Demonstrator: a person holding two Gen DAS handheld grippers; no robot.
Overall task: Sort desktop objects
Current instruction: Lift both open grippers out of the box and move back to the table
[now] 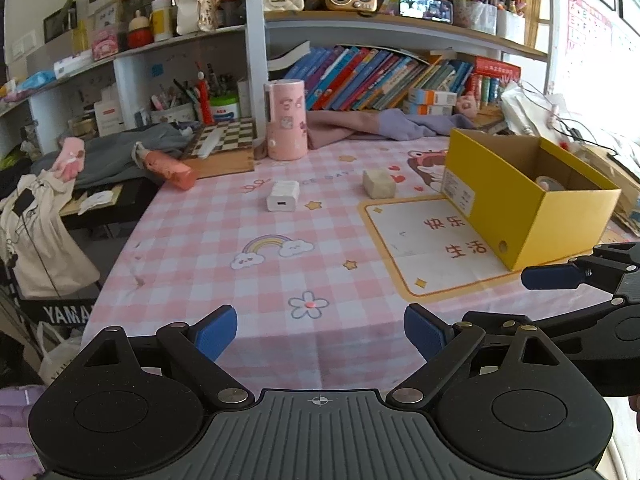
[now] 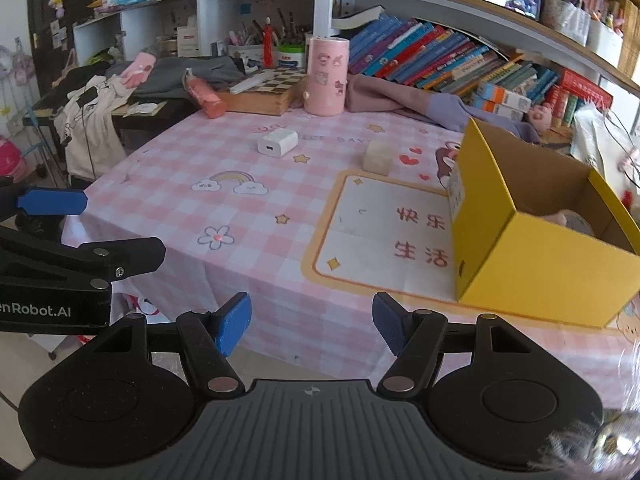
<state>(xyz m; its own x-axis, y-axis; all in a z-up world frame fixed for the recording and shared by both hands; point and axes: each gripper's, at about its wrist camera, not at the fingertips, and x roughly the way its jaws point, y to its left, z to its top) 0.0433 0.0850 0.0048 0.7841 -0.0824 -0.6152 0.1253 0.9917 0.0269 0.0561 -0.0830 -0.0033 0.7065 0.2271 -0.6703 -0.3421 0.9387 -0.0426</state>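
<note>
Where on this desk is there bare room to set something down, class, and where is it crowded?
Free: the near checked cloth around the rainbow print and flower print, in front of the white charger and beige block; also the cream panel left of the yellow box. Crowded: the far edge, with pink canister, chessboard, folded clothes.

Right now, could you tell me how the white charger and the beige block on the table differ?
The white charger is smooth, bright white, with a port on its near face; the beige block is duller, mottled, with no opening. The charger lies left of the block. Both are small, boxy and rest apart on the checked tablecloth.
</note>
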